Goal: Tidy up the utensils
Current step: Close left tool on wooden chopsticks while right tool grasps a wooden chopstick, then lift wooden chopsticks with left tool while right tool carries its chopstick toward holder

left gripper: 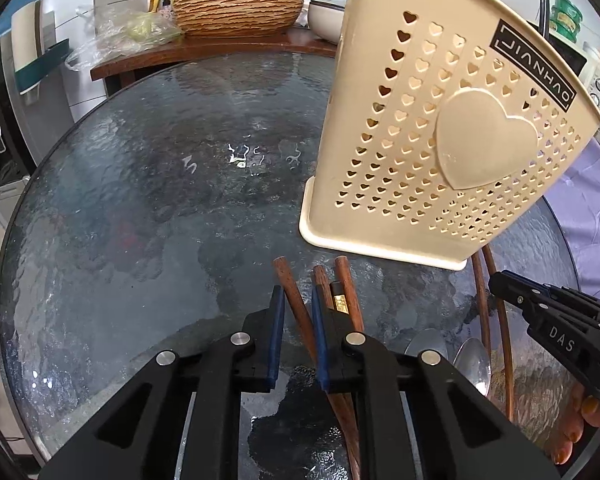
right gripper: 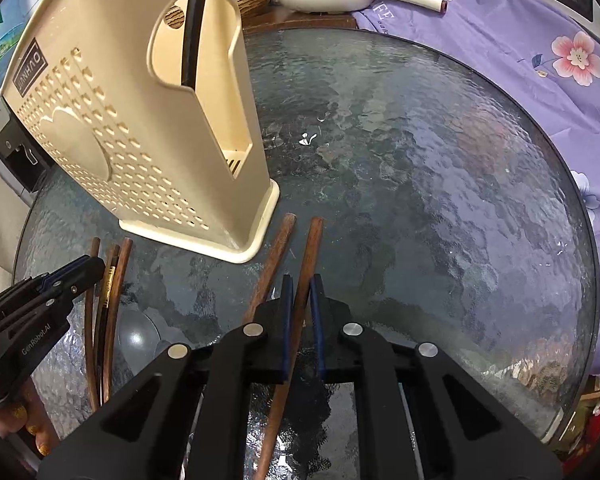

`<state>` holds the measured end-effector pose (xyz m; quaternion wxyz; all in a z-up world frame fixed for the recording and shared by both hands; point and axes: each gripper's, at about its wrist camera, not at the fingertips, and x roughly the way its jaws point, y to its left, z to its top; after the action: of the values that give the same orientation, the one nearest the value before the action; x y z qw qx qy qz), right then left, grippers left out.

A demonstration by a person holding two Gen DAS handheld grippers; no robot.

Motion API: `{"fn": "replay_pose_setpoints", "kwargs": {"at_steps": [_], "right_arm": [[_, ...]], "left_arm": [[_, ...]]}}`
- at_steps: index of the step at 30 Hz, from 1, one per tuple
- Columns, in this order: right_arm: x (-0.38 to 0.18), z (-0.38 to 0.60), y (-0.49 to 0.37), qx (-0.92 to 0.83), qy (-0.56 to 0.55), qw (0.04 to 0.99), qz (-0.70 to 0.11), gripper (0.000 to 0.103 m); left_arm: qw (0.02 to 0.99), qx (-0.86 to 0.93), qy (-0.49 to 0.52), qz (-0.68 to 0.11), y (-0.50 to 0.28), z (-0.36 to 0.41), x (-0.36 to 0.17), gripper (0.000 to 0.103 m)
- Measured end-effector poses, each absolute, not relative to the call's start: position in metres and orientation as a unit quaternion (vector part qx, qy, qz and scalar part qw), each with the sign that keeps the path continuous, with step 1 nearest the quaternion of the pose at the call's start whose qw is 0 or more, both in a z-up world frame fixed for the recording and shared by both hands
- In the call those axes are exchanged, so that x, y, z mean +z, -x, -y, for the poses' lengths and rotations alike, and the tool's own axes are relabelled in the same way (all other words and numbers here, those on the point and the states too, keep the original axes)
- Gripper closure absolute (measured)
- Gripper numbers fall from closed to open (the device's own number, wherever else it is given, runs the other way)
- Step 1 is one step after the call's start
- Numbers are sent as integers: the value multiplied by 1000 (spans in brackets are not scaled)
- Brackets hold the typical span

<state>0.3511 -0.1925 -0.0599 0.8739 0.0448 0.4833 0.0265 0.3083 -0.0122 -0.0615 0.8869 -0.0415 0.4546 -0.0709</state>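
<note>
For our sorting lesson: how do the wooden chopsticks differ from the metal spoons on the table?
The chopsticks are brown wood; the spoons are shiny grey metal. The chopsticks are thin sticks; the spoons have broad rounded bowls. Both lie on the glass table.

Left wrist camera rides left gripper [left gripper: 296, 300], looks steeply down along fingers, close over glass table [left gripper: 140, 200]. Right wrist camera same on right gripper [right gripper: 301, 288]. Both views share cream utensil holder [left gripper: 440, 140], wooden chopsticks [left gripper: 296, 300], each other's gripper at frame edge.
</note>
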Motion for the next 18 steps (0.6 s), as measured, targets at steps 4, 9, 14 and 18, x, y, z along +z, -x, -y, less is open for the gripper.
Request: {"fn": "replay_pose_setpoints", "kwargs": {"at_steps": [4,9,14,18], "right_arm": [[-61,194,-353,26,-57,874,-482,96],[-64,200,-355,28,-72,874,-480,96],[-68,209,-357,34,-99,873,-476,96],[-68,219,-356,46,-124,873,-470,96]], "left_arm": [[886,-69,44,-456,-313,9,-62,92],[886,-69,51,-456,-314,7,-62,96],[886,-69,55,-456,-316,4,-62,96],[885,-70,63,-456,-318,0,-62,96]]}}
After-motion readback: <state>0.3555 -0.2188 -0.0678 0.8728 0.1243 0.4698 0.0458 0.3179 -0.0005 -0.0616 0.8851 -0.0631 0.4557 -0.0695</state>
